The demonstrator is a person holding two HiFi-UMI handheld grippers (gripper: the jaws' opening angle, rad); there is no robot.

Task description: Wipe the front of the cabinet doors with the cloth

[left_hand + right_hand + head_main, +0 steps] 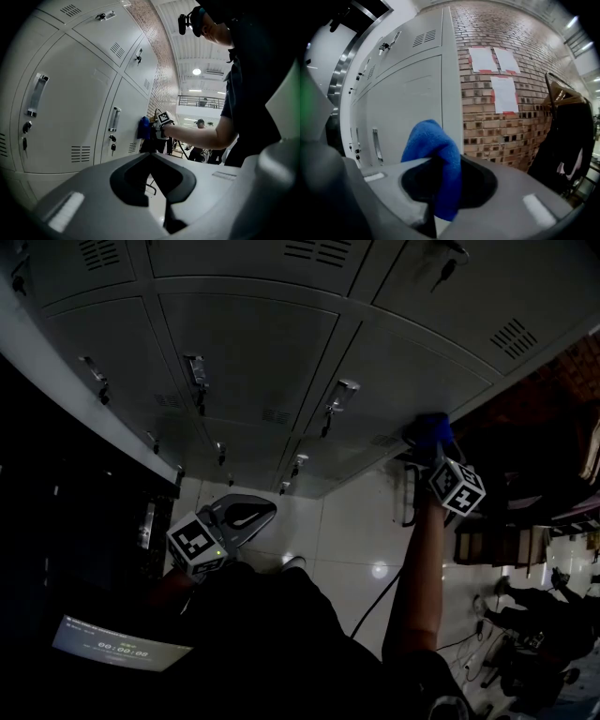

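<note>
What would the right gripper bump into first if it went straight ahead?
Probably the grey cabinet door: the right gripper points at it, its blue cloth leading. Depth is hard to judge.

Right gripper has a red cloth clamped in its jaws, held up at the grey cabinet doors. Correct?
Not quite: the cloth is blue, not red. The right gripper view shows it clamped in the jaws of the right gripper, held up at the grey cabinet doors.
</note>
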